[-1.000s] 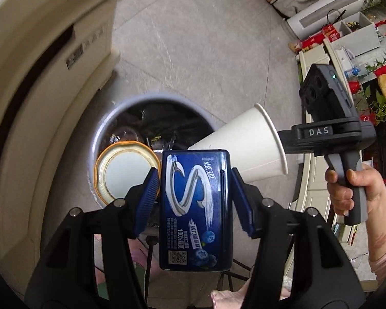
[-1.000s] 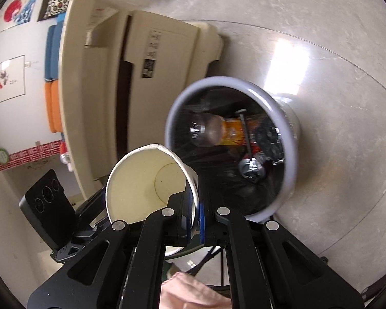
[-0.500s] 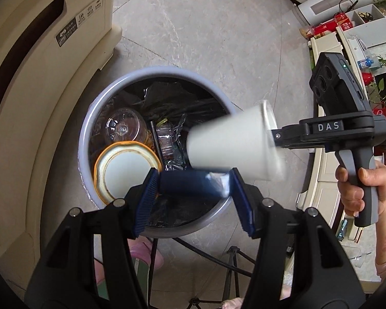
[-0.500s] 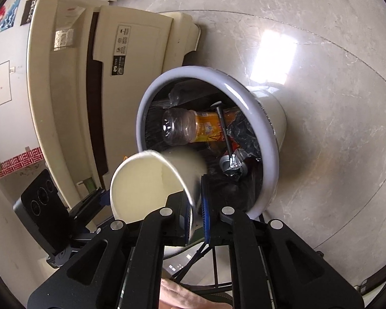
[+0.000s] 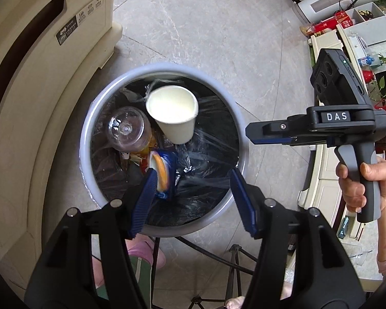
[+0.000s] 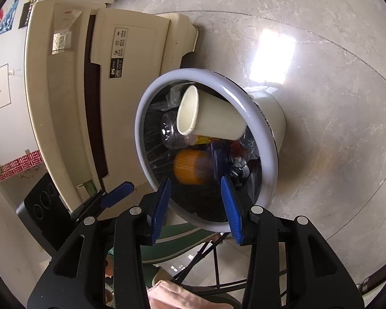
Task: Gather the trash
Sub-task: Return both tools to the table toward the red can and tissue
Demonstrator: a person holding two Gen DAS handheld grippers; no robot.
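Observation:
A round bin [image 5: 164,67] with a pale rim and black liner stands on the floor under both grippers. A white paper cup [image 5: 173,114] lies inside it on its side, next to a clear plastic bottle [image 5: 128,131]. A blue box [image 5: 171,166] and an orange-rimmed lid [image 5: 160,171] are blurred, dropping into the bin. My left gripper [image 5: 193,200] hangs over the near rim, its jaws opening with nothing between them. My right gripper [image 6: 195,207] is also opening and empty above the bin [image 6: 269,149], cup [image 6: 213,121] and lid [image 6: 190,166].
A tall beige appliance [image 5: 38,97] stands just left of the bin. Black tripod legs [image 5: 213,255] cross the tiled floor below it. A person's hand [image 5: 362,188] grips the right gripper [image 5: 253,134]. White shelves with clutter [image 5: 347,33] stand at the right.
The blue box left my left gripper and dropped into the bin along with the orange-rimmed lid. My right gripper opened and the paper cup fell in. Both grippers came lower over the bin.

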